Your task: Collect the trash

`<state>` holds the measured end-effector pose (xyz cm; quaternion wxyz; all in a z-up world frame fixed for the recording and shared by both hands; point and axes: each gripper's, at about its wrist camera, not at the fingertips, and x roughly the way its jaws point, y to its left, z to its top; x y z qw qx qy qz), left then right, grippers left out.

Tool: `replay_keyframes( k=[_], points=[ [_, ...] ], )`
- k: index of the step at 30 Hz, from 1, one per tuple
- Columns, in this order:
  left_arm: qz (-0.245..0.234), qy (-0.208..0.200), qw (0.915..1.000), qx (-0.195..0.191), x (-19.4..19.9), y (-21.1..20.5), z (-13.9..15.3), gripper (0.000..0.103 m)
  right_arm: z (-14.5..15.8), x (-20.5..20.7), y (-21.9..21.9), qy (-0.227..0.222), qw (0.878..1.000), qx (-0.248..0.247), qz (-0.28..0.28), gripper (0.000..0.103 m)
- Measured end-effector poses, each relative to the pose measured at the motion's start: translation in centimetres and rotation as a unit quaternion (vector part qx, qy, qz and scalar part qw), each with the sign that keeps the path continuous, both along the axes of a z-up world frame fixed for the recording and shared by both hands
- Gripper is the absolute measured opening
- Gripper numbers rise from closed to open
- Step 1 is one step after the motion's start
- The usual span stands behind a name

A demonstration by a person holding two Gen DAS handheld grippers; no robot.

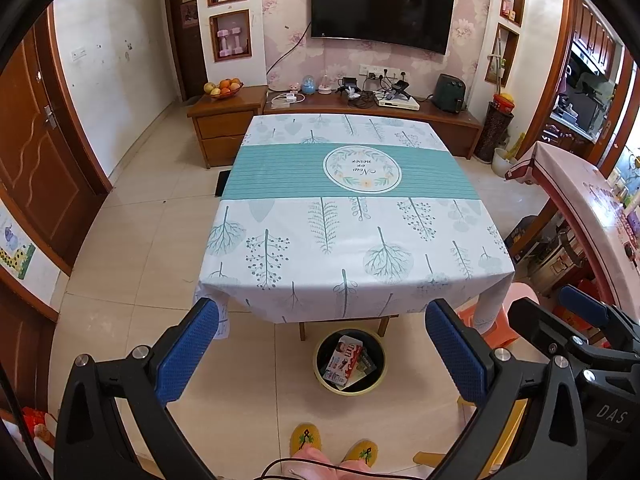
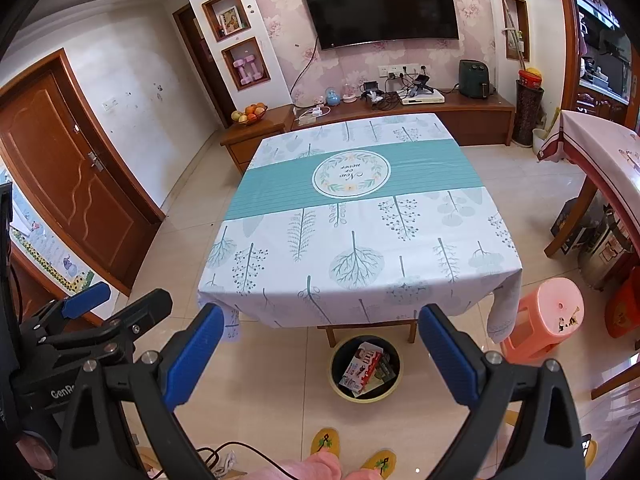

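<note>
Both grippers hang up high in front of the table [image 1: 352,216], and both sets of jaws stand wide apart with nothing between them: the left gripper [image 1: 322,350] and the right gripper [image 2: 320,356] are empty. The landmark here is the bin [image 1: 379,376], a round black one with a yellow rim, sitting on the floor tiles just under the table's near edge and straight ahead of the person's yellow slippers [image 1: 306,436]. And the trash is in it: a white and red carton [image 1: 342,360] leans inside with a darker packet [image 1: 366,364] tucked beside it, both below the rim. The tablecloth above the bin looks bare, and no loose litter shows on the tiles around the bin, so by my reading the collecting is done or very nearly so. If there is a step in hand, it is a last check, and doing it well means sweeping both cameras over the floor left and right of the bin, since the table's skirt hides part of what lies behind it. The pink stool [image 2: 548,312], to the right of the bin, carries some dark specks on its seat; I cannot tell whether they are crumbs or marks. Anything found should be lifted with the nearer gripper, carried over the bin's mouth and released low, so it drops onto the carton and does not bounce off the rim.
</note>
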<state>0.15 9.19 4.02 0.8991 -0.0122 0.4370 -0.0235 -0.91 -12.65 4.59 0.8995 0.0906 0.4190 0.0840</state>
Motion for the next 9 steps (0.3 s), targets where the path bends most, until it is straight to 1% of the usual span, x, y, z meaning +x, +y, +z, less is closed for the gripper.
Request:
replay_keyframes(
  k=[9],
  points=[
    [-0.002, 0.001, 1.0, 0.0, 0.1, 0.15, -0.05, 0.102, -0.03, -0.05, 0.07, 0.001, 1.0, -0.001, -0.001, 0.099]
  ],
)
